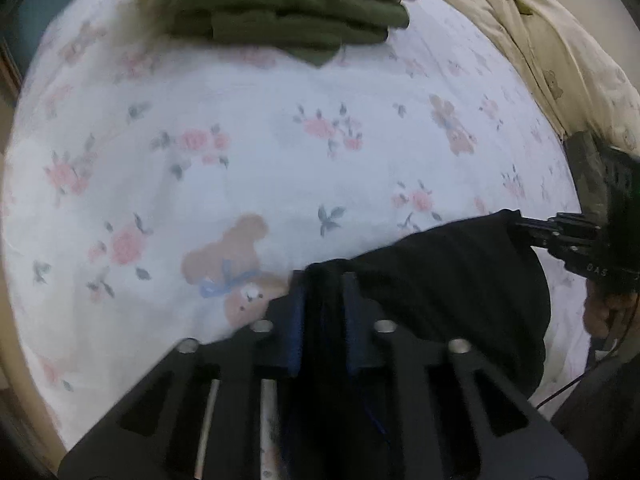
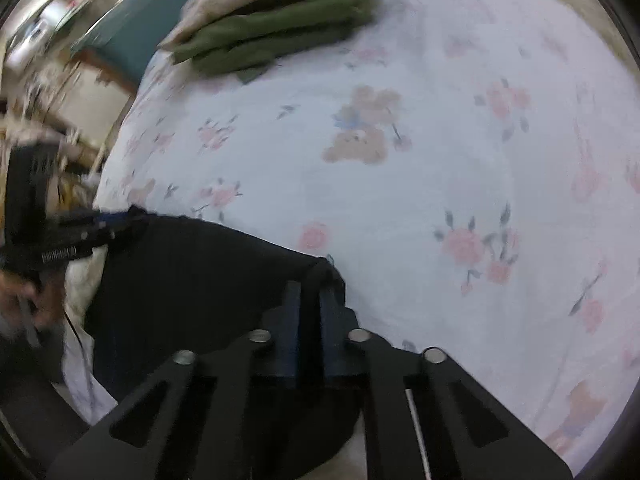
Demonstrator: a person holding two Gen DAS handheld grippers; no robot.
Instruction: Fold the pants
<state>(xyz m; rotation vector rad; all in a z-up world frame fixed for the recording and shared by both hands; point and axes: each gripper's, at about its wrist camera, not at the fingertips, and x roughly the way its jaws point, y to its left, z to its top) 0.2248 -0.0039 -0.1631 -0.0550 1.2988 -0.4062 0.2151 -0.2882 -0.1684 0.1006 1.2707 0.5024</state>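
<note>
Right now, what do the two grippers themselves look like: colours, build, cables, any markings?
Both are matte black. The left gripper has dark blue fingers, round silver pins and metal rods. The right gripper is built the same; seen from the left wrist, its body carries pale lettering, too blurred to read, and a thin black cable trails below. No sleeves are visible.

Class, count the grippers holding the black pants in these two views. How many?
2. The left gripper pinches one corner of the black pants; the right gripper pinches the opposite corner.
</note>
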